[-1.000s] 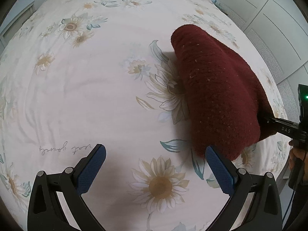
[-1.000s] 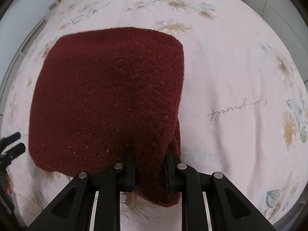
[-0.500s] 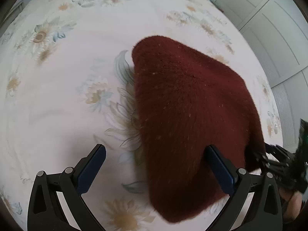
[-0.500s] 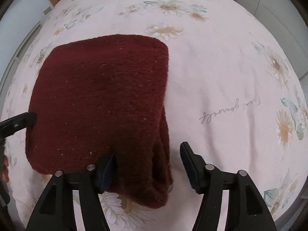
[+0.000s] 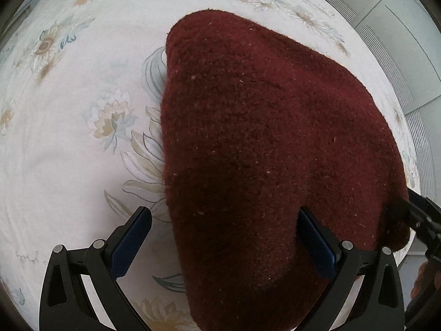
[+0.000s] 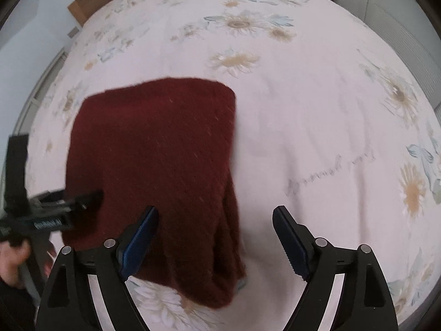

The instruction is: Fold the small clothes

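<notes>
1. Lying on the bed (image 6: 317,104), the dark red sweater (image 6: 154,165) looks already doubled over, toward 9 o'clock in the right view.
2. Right hand-held gripper (image 6: 215,237) is opening, pads off the sweater; left hand-held gripper (image 5: 224,237) is spread above it.
3. Probably another fold or some smoothing is left.

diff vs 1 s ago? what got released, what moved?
The right tool let go of the knit: its pads clamped the near edge a second ago, now they stand wide and are still opening, with the cloth lying loose between them. The left tool moved in over the knit, still open. The knit stays folded on the floral sheet.
</notes>
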A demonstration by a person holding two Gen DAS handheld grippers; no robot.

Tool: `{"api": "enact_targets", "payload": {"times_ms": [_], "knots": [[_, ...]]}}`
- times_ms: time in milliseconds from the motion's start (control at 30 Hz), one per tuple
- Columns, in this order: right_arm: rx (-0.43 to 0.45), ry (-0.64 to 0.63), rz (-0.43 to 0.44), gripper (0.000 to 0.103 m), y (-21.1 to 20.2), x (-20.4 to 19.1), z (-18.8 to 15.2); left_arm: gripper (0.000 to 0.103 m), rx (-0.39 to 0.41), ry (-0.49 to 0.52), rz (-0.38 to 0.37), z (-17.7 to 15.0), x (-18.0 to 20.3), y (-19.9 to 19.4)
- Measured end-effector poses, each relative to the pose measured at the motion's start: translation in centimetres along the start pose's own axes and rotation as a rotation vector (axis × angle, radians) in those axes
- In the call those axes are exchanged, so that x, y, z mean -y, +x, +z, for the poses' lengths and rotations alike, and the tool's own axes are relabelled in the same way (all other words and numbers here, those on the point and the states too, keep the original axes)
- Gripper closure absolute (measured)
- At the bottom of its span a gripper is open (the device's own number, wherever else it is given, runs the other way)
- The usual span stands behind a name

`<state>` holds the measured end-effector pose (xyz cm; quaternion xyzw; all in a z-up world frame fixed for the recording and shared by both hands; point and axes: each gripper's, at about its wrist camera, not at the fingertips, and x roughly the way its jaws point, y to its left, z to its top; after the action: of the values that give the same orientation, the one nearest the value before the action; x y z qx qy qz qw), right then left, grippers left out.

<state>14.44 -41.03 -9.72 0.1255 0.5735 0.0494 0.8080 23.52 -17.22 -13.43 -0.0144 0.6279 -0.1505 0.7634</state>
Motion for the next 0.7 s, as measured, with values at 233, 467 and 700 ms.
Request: {"api": "enact_targets", "payload": {"times_ms": [233, 467, 700], "knots": [[-0.101, 0.021, 0.081, 0.001, 5.1, -0.8, 0.8, 0.0, 0.011, -0.021, -0.005, -0.7, -0.7, 0.3], [-0.125, 0.028, 0.124, 0.003, 6.3, -0.5, 0.6, 0.0, 0.021, -0.002, -0.006, -1.8, -0.9, 0.6], [-0.124, -0.008, 0.124, 0.045, 5.5, -2.1, 0.7, 0.032, 0.001, -0.005, -0.127, -1.4, -1.9, 0.5]]}}
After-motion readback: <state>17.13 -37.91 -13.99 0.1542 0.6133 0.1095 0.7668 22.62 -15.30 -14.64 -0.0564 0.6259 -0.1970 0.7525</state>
